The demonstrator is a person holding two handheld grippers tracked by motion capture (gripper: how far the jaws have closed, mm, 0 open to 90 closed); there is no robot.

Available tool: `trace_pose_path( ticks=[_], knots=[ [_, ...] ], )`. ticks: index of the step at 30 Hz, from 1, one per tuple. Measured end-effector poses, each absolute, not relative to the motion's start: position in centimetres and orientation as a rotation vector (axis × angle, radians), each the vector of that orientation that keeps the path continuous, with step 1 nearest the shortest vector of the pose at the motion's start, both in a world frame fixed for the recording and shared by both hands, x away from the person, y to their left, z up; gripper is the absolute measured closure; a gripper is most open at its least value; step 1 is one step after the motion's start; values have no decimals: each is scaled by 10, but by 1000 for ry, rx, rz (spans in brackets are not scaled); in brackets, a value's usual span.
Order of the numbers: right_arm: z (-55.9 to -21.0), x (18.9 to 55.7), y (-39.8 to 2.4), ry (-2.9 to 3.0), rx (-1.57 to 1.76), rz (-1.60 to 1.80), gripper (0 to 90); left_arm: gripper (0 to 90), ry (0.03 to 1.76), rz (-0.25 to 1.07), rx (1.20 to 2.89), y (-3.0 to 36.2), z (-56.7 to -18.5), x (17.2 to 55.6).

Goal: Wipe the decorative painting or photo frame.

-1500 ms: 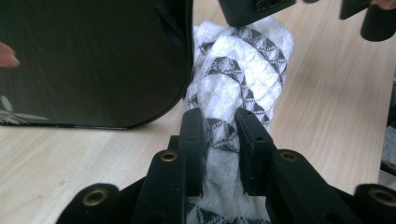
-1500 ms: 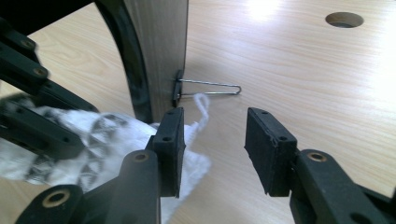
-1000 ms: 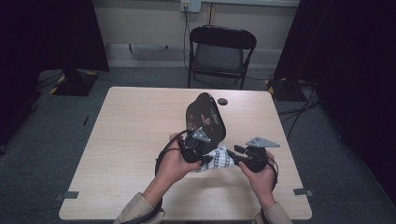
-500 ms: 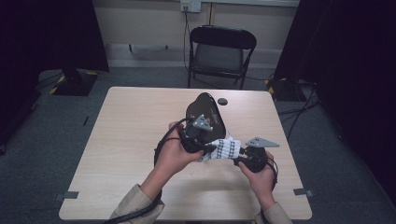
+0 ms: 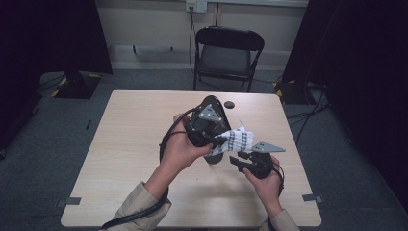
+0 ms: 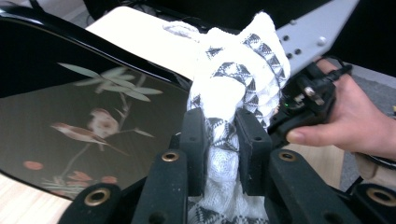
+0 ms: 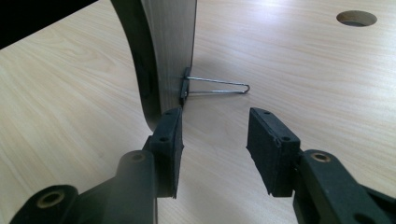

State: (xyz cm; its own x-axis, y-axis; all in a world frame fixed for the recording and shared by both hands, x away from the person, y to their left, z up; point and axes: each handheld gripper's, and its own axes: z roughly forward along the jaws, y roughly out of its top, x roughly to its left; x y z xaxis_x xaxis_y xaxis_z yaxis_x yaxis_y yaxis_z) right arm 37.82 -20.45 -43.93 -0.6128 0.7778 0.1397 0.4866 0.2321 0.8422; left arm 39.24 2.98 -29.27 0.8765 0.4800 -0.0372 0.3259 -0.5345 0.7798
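high view: left gripper pinching cloth before upright plaque, right gripper spread.

the black tray runs off the left gripper view's left edge; the cloth hides its right rim.

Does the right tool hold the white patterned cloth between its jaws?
No, the right tool has open jaws with nothing between them; the cloth is clamped in the left tool.
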Motion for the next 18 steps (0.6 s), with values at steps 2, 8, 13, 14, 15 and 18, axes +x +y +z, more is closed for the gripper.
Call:
trace_pose_path(
  ticks=[2,8,13,14,15,18],
  knots=[
    [-438,377,-204,2202,1168,1332,560,750,594,245,2180,30,-289,395],
    [-437,375,-198,2228,1130,1338,560,748,618,264,2158,30,-281,404],
    [-436,373,-194,2242,1103,1349,557,748,656,288,2139,31,-277,411],
    [-435,373,-193,2242,1097,1351,557,748,668,294,2132,31,-276,413],
    [-434,373,-193,2242,1094,1354,556,748,675,296,2130,31,-276,415],
    [-434,372,-190,2248,1079,1361,555,747,695,302,2123,32,-275,419]
  ],
)
